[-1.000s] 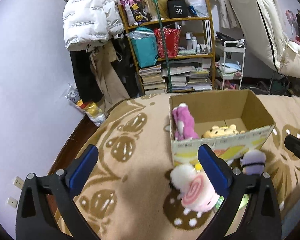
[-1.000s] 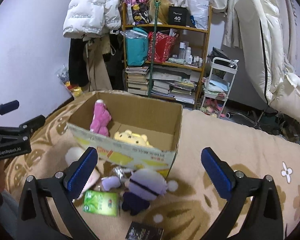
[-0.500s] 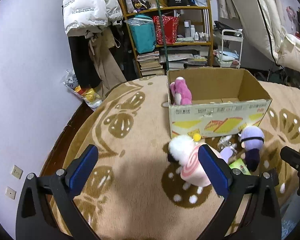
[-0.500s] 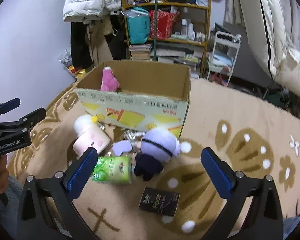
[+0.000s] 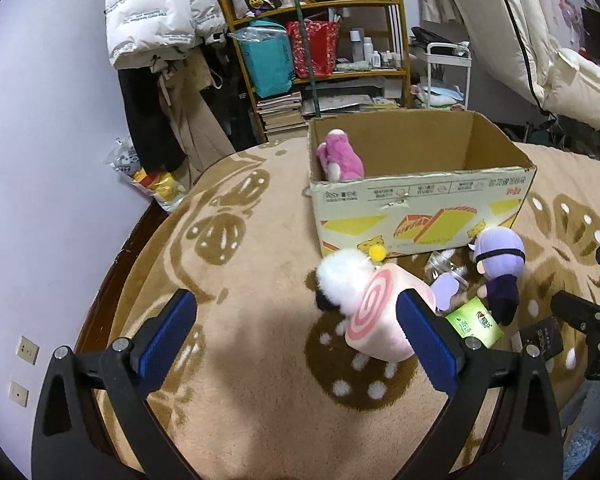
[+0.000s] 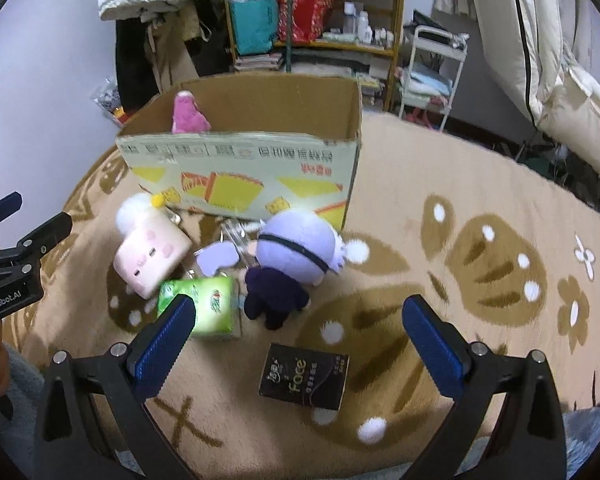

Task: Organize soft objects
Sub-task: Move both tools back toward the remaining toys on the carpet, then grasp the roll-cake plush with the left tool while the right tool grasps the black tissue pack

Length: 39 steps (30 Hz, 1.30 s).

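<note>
An open cardboard box [image 5: 420, 200] [image 6: 240, 176] stands on the patterned blanket, with a pink plush [image 5: 338, 156] [image 6: 189, 114] leaning in its left corner. In front of it lie a pink swirl-roll plush [image 5: 374, 314] [image 6: 150, 254], a purple-headed doll [image 5: 500, 276] [image 6: 292, 256], a green tissue pack [image 5: 476, 322] [image 6: 204, 304] and a black tissue pack [image 6: 304, 374]. My left gripper [image 5: 296, 336] is open, just short of the roll plush, which sits by its right finger. My right gripper [image 6: 296, 340] is open above the black pack, below the doll.
A cluttered shelf [image 5: 320, 40] with bags and books, hanging coats [image 5: 160, 40] and a white cart [image 6: 432, 72] stand behind the bed. Clear crumpled plastic and a small lilac piece [image 6: 216, 258] lie between the toys. The blanket's left edge [image 5: 140, 248] drops to the floor.
Both grippers have pulled back and lowered from the box, so the toys in front now sit closer to the fingers. The yellow plush inside the box has dropped out of sight behind its wall.
</note>
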{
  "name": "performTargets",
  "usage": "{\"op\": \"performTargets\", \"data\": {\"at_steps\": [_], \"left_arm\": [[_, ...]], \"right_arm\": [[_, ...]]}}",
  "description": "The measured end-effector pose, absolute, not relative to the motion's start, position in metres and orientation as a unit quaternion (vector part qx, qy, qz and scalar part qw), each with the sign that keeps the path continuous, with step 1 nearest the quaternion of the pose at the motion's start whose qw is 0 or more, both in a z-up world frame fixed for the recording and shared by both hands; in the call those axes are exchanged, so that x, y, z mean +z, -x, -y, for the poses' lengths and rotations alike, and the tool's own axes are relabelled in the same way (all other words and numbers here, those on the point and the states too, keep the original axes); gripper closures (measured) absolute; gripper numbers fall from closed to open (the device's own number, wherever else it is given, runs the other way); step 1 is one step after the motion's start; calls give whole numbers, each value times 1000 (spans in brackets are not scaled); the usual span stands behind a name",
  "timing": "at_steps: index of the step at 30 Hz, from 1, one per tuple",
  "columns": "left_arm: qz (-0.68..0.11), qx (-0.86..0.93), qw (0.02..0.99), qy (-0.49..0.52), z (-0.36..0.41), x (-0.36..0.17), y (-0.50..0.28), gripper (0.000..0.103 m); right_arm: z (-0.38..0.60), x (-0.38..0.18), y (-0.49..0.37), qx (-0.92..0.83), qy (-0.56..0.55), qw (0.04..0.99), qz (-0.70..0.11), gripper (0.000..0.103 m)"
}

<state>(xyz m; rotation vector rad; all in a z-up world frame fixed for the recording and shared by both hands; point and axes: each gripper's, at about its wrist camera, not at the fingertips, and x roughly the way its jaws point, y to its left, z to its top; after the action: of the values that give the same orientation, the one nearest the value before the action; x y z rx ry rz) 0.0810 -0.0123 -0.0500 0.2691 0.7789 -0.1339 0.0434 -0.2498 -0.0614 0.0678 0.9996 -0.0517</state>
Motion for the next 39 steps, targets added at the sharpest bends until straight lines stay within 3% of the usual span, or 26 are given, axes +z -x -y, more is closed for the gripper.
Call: {"op": "performTargets", "data": {"at_steps": [17,39], "left_arm": [[-413,-119,890,-154,38,-82,-91,4],[-457,-147,860,-172,54,-112,-99,4]], "right_arm": [[259,-110,-57,-31,-65,814,-576,0],[272,-138,-61,-31,-98,778,-619,0]]}}
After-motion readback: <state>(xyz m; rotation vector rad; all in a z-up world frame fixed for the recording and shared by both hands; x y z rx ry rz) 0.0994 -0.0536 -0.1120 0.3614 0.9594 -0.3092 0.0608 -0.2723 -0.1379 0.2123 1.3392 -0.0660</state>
